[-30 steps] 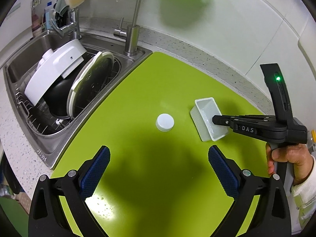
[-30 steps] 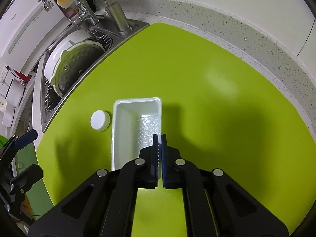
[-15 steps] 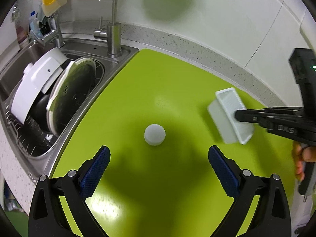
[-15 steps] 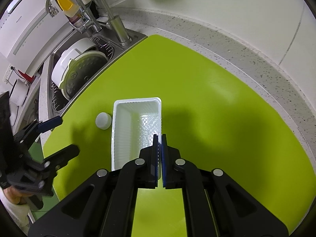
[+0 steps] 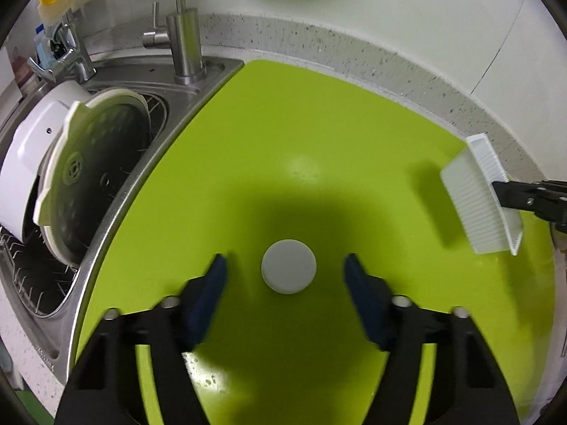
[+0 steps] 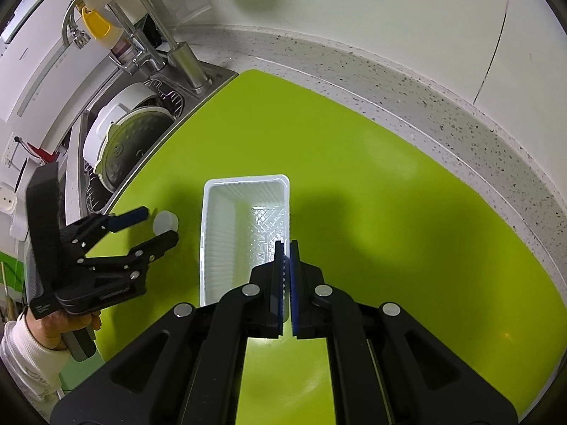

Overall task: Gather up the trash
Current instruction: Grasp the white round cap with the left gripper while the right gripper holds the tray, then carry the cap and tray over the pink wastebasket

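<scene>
Closing in: the left gripper (image 5: 285, 269) comes down over the cap, its jaws narrowing at this moment.
Bench: a green mat (image 5: 319, 134) covers it, with a sink (image 5: 117, 184) on its left edge; the dishes in the sink are no part of the job, I judge.
Tray: a white tray (image 6: 244, 226) is pinched by its right wall in the right gripper (image 6: 286, 248), fingers pressed together on the thin rim. From the left view it looks tilted and off the mat, with its shadow apart beneath it. Its long axis runs straight away from that gripper.
Cap: a round white cap (image 5: 288, 271) lies flat on the mat, straight between the left fingers (image 5: 216, 276), a clear gap on each side, neither pad touching it. Being round, it has no axis to line up with.
Nearer hand: the left, plainly; the cap sits just left of the tray.
Hard to tell: the cap's height and underside, the tray's near end behind the right fingers, and where the trash should end up.
</scene>
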